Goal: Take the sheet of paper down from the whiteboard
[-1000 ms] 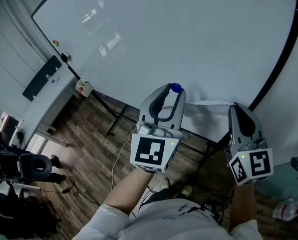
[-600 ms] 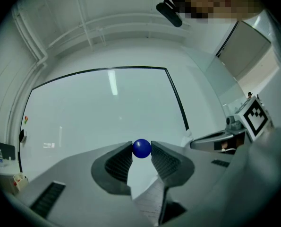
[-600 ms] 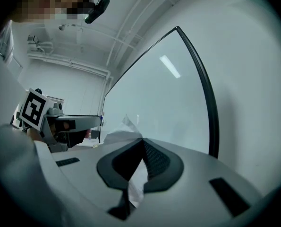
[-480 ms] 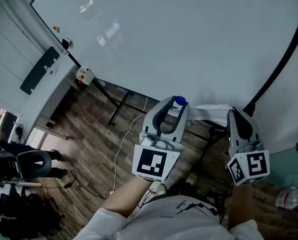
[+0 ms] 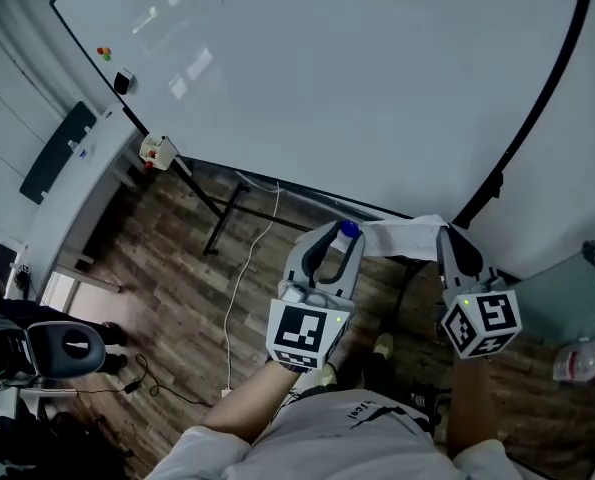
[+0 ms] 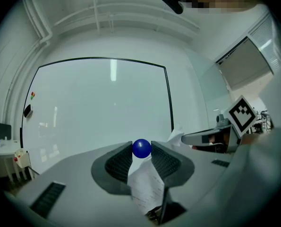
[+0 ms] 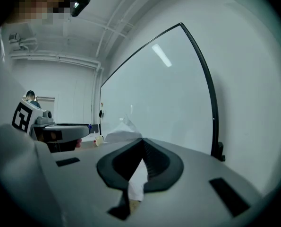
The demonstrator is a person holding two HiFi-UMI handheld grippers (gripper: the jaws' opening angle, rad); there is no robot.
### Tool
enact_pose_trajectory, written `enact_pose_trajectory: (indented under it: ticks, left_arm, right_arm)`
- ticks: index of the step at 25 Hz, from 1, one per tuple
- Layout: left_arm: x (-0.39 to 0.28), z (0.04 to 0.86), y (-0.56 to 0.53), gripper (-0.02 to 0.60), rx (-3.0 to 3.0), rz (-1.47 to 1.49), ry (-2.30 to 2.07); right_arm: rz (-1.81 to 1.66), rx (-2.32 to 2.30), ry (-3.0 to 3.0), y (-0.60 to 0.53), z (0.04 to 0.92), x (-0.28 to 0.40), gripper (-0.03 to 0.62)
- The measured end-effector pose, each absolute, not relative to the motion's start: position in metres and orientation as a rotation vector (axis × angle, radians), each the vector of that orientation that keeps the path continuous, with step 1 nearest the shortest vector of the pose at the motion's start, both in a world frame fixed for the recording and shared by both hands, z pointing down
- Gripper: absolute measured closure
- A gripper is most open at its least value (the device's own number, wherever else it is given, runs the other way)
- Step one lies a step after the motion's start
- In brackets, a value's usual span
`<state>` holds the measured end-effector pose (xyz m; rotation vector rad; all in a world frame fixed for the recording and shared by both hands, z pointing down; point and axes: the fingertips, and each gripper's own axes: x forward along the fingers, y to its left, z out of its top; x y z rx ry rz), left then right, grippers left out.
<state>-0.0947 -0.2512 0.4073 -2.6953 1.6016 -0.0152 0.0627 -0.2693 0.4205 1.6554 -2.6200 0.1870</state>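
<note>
The head view looks steeply down from above the person, past the left gripper point(image 5: 343, 232) and the right gripper point(image 5: 445, 234), onto the whiteboard point(image 5: 357, 68) and the wooden floor point(image 5: 177, 268). Each gripper view sits close behind its own jaws. The left gripper view faces the whiteboard almost squarely and the right gripper view looks along it at a slant. All three views share the whiteboard, and each gripper view catches the other gripper at its edge.

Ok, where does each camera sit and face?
Head view: on the person's head, facing steeply down at whiteboard and floor; shows forearms, left gripper, right gripper.
Left gripper view: on that gripper, facing the whiteboard; jaws pinch a blue ball, paper below it.
Right gripper view: on its gripper, facing along the whiteboard; jaws grip the paper.
Both gripper views show the paper.
</note>
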Motion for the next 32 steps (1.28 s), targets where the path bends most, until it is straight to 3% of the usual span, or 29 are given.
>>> enact_pose_trajectory:
  ticks: [32]
  left_arm:
    - [-0.1, 0.402, -0.22, 0.448, -2.75, 0.021, 1.527]
  right_arm:
    - [0.197, 1.657, -2.602, -0.235, 0.402, 0.033, 0.58]
